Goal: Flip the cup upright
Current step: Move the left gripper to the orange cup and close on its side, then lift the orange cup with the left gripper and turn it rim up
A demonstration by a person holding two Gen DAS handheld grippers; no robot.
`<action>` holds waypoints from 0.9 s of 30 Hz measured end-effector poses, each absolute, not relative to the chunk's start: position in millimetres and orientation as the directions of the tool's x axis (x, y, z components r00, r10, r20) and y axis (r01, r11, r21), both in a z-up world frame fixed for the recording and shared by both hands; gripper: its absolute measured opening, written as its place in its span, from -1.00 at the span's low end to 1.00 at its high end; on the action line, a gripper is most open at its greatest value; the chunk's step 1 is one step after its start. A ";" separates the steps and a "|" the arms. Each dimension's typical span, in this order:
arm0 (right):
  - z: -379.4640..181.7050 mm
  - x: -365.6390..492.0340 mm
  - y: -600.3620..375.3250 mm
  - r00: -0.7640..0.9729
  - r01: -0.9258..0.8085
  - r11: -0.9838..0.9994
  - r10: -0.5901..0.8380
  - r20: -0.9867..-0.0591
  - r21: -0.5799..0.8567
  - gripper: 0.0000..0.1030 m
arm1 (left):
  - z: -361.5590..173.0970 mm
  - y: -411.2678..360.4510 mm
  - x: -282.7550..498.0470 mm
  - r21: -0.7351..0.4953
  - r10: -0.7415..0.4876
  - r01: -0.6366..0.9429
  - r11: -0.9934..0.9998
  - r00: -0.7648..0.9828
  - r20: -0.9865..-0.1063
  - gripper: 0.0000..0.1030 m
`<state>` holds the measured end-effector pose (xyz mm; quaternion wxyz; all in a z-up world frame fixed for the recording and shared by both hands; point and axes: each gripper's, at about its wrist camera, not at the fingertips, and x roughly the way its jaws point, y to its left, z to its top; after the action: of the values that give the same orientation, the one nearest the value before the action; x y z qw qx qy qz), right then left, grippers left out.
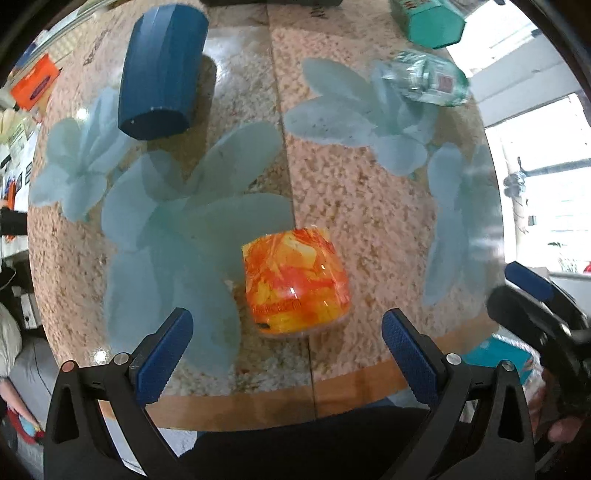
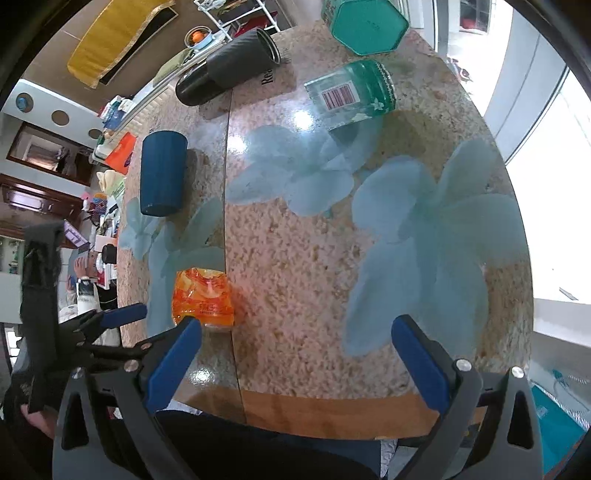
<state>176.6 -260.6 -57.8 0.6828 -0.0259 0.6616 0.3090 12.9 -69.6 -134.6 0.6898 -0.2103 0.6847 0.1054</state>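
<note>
An orange-and-yellow cup (image 1: 295, 282) stands mouth-down on the glass table near the front edge; it also shows in the right wrist view (image 2: 203, 297). My left gripper (image 1: 286, 332) is open, its blue pads on either side of the cup and just short of it, not touching. My right gripper (image 2: 295, 343) is open and empty over bare table to the right of the cup. The right gripper shows at the edge of the left wrist view (image 1: 532, 295), and the left gripper shows in the right wrist view (image 2: 122, 317).
A dark blue cup (image 1: 160, 70) lies on its side at the back left. A clear green glass jar (image 2: 351, 92) lies on its side at the back right, a teal hexagonal box (image 2: 364, 24) behind it. A black tumbler (image 2: 229, 66) lies at the far edge. The table's wooden rim (image 2: 332, 410) is close below.
</note>
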 end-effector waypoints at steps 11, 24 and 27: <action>-72.4 197.3 -264.5 -0.114 -0.476 0.787 0.387 -0.915 0.393 1.00 | -179.2 -57.6 24.3 -0.195 -0.251 -0.549 0.813 -0.027 -0.968 0.99; -83.8 209.7 -279.1 -0.140 -0.434 0.795 0.406 -0.903 0.425 1.00 | -207.7 -46.2 31.6 -0.157 -0.256 -0.548 0.822 -0.107 -0.961 0.50; -84.3 209.6 -280.0 -0.141 -0.426 0.797 0.408 -0.902 0.428 1.00 | -206.8 -46.9 31.8 -0.160 -0.247 -0.539 0.827 -0.093 -0.964 0.38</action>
<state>209.6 -280.0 -84.3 0.6553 -0.0064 0.6850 0.3183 31.8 -46.9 -206.8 0.6171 -0.2694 0.7298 0.1181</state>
